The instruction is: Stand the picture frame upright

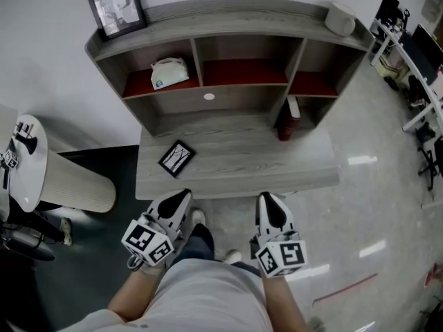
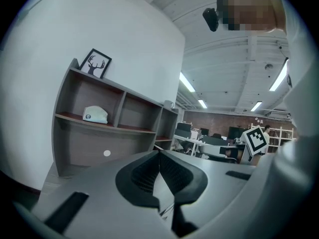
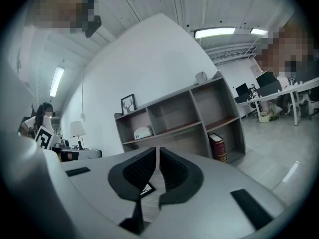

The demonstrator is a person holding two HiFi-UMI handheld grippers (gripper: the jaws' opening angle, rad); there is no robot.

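A small black picture frame (image 1: pixel 176 158) lies flat on the left part of the grey desk top (image 1: pixel 277 164). In the right gripper view a corner of this picture frame (image 3: pixel 146 188) shows low between the jaws. My left gripper (image 1: pixel 183 196) hovers just off the desk's front edge, below the frame, jaws shut and empty. My right gripper (image 1: pixel 269 200) hangs at the same edge further right, also shut with nothing in it. From their own cameras, the left gripper (image 2: pixel 159 151) and the right gripper (image 3: pixel 157 148) both point level toward the shelf unit.
A grey shelf unit (image 1: pixel 228 19) stands at the back of the desk, with a larger deer picture (image 1: pixel 116 5) upright on top, a white pouch (image 1: pixel 169 72) in the left bay and a red book (image 1: pixel 288 120) at the right. A round side table (image 1: pixel 28 161) stands left.
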